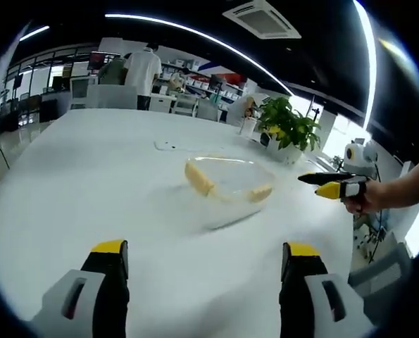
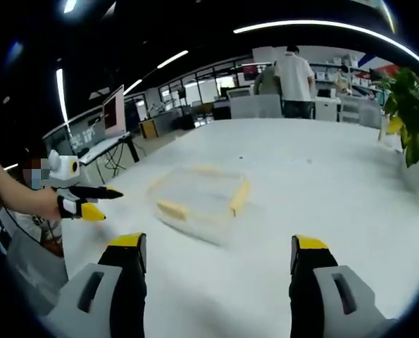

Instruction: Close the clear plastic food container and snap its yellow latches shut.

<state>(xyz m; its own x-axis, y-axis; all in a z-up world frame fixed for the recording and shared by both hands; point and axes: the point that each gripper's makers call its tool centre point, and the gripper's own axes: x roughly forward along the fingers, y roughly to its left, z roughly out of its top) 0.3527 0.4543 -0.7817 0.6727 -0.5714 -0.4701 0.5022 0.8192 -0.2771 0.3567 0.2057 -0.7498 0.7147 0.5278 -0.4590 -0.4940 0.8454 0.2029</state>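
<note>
- Ahead of left tool [image 1: 203, 262], well apart: clear container [image 1: 227, 184], yellow latches [image 1: 198, 177], on white bench [image 1: 89, 183].
- Left tool jaws spread, empty.
- Right tool [image 2: 217, 262] likewise released, container ahead.

A white table [image 1: 89, 183] spans the middle and lower frame in both views. A potted plant [image 1: 288, 127] stands at centre right of the left gripper view, at the table's far edge. A person in a white shirt [image 2: 295, 81] stands at upper centre of the right gripper view. A monitor [image 2: 113, 110] sits at left.
</note>
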